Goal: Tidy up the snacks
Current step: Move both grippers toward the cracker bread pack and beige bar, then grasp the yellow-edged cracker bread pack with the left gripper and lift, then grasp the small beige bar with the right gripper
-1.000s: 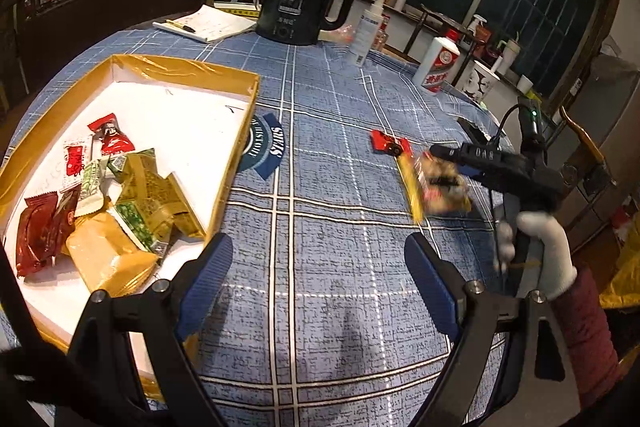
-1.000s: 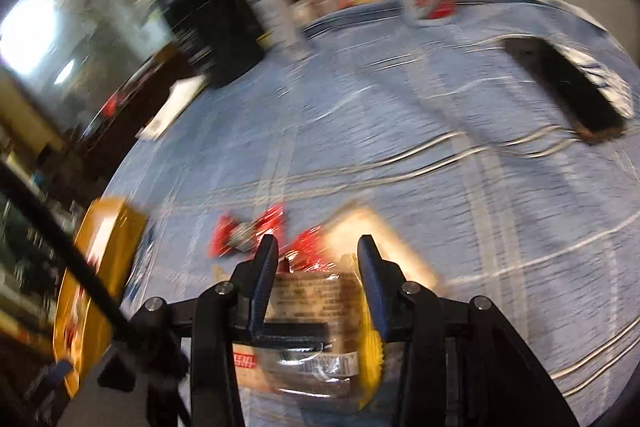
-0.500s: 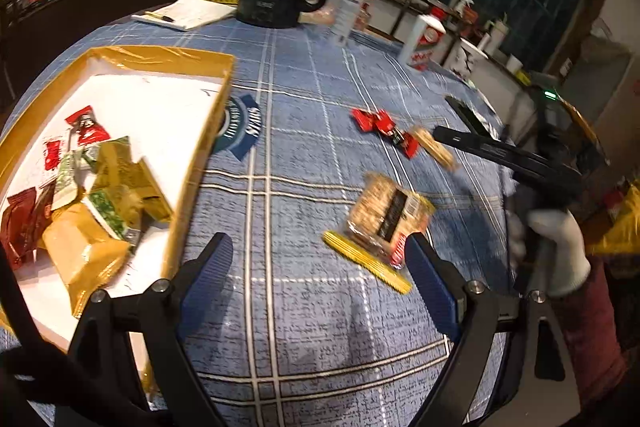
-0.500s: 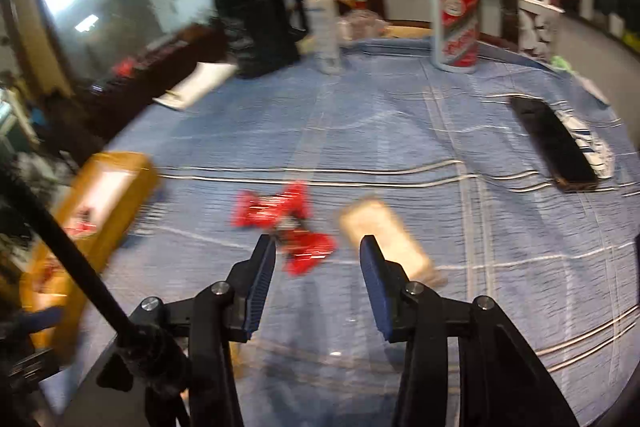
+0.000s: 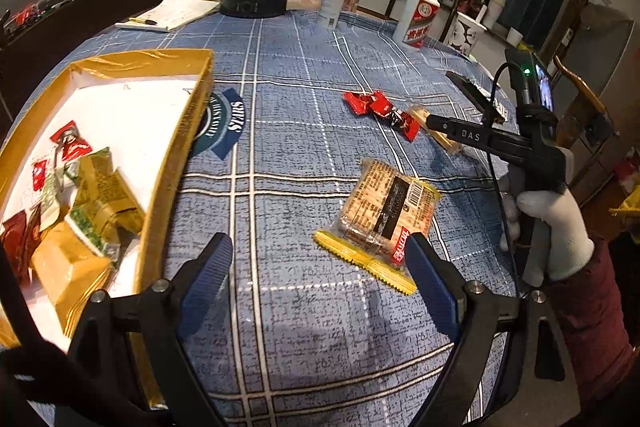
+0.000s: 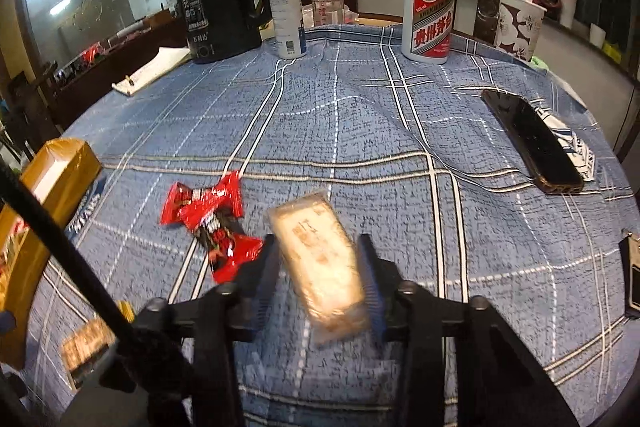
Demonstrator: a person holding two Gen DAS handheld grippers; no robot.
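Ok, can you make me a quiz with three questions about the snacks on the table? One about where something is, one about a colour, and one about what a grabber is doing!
1. Where is the cracker pack?
A. In the gold box
B. On the blue cloth
C. On the notebook

2. What colour are the candy wrappers beside the pale bar?
A. Red
B. Green
C. White

3. How is the left gripper?
A. Shut on a snack
B. Holding the kettle
C. Open, holding nothing

Answers: B, it lies on the tablecloth outside the gold box; A, both wrappers are bright red; C, its fingers are spread wide apart.
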